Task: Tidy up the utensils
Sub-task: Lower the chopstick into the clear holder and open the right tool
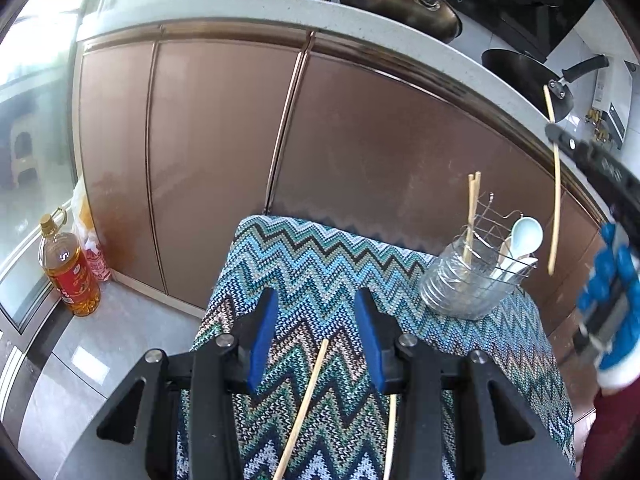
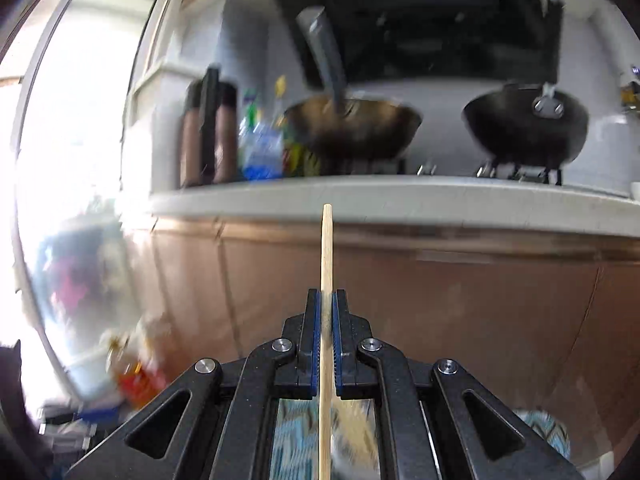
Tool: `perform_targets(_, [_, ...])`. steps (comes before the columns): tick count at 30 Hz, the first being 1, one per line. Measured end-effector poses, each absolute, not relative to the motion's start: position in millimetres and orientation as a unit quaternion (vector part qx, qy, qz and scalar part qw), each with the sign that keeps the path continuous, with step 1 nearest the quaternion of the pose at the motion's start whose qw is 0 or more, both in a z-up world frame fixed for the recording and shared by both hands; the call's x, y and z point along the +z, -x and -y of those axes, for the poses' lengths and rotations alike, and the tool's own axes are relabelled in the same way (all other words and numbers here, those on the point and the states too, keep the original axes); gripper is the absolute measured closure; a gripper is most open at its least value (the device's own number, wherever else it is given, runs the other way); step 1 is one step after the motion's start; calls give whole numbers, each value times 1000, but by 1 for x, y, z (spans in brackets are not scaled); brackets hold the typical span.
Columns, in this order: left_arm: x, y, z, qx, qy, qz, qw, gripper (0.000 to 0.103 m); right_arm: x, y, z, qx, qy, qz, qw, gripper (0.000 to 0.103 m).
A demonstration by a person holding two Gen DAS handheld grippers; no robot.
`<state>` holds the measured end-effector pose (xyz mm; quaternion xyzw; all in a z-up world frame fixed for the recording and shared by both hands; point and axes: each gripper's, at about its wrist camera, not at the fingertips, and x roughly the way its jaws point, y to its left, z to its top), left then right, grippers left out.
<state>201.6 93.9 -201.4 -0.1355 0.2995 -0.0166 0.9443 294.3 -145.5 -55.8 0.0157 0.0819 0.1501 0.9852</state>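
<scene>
Above the zigzag-patterned cloth [image 1: 320, 264] that covers the tabletop, the right gripper [image 2: 328, 300] has its fingers pinched tight on a single wooden chopstick [image 2: 326, 264], which passes between the blue pads and sticks up past the tips toward twelve o'clock in the right wrist view. In the left wrist view that same chopstick [image 1: 555, 184] hangs near-upright at about two o'clock, gripped in its upper part, its lower end free in the air just to the right of and above the wire utensil holder [image 1: 476, 280]. The holder sits on the cloth at about three o'clock, with two chopsticks [image 1: 472, 216] already standing in its clear cup side and pale spoons [image 1: 524, 240] in its other side. The held stick's long axis already runs close to vertical, so I judge the coming move to be a short shift toward nine o'clock and then straight down into the cup beside the pair. The left gripper [image 1: 316, 340] hovers low over the cloth with its fingers partway apart and empty; two more chopsticks [image 1: 304, 408] lie loose on the cloth below it, the nearer one slanting between the fingers.
</scene>
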Motion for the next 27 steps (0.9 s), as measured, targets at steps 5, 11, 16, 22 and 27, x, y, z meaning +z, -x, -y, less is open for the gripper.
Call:
perform_targets(5, [-212, -209, -105, -10, 145, -306, 941, 65, -64, -325, 140, 103, -12, -44, 994, 98])
perform_targets(11, [-223, -216, -115, -2, 155, -313, 937, 65, -95, -346, 145, 66, -5, -45, 997, 98])
perform_targets(16, [-228, -220, -116, -2, 158, -321, 934, 65, -120, -339, 147, 61, -2, -59, 996, 94])
perform_targets(22, [-217, -210, -111, -7, 155, -312, 937, 65, -112, -316, 152, 60, -3, -65, 996, 86])
perform_targets(27, [-196, -192, -106, -13, 155, -298, 942, 65, -98, -287, 158, 50, -1, -92, 994, 80])
